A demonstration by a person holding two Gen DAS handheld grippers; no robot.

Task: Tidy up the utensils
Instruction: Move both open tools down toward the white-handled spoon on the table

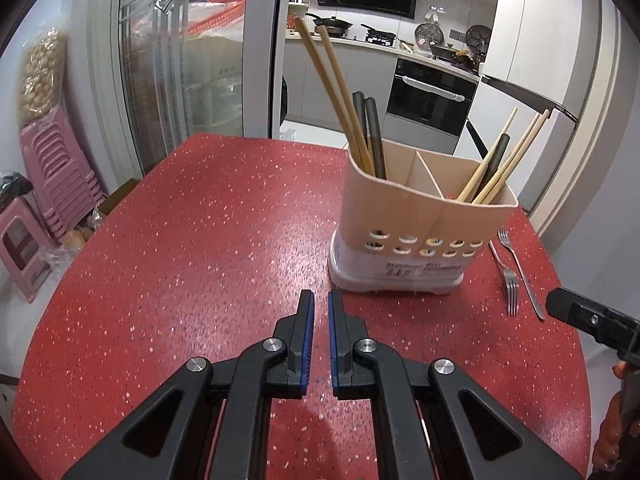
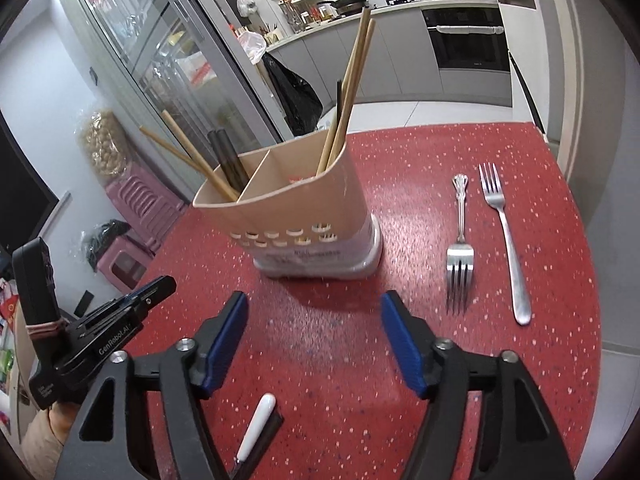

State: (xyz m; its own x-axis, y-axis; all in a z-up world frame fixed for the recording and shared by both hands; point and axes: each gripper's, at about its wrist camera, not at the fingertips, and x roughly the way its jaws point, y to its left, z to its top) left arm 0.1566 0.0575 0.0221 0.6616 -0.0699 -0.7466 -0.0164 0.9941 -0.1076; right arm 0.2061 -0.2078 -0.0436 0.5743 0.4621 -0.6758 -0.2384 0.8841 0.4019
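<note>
A beige utensil holder [image 1: 424, 216] [image 2: 304, 208] with compartments stands on the red speckled table [image 1: 200, 240] [image 2: 420, 360]. It holds wooden chopsticks [image 1: 336, 88] [image 2: 352, 80] and dark ones [image 1: 374, 136]. Two metal forks [image 2: 460, 248] [image 2: 508, 240] lie to the right of the holder, apart from it; they also show in the left wrist view [image 1: 510, 276]. A white-handled utensil [image 2: 256, 428] lies under my right gripper. My left gripper [image 1: 321, 304] is nearly shut and empty, in front of the holder. My right gripper [image 2: 314, 308] is open and empty, short of the holder.
Stacked pink stools [image 1: 60, 176] [image 2: 140, 200] stand left of the table. A glass door [image 1: 180, 60] and kitchen counters with an oven [image 1: 428, 96] lie behind. The table's rounded edge curves close on the right.
</note>
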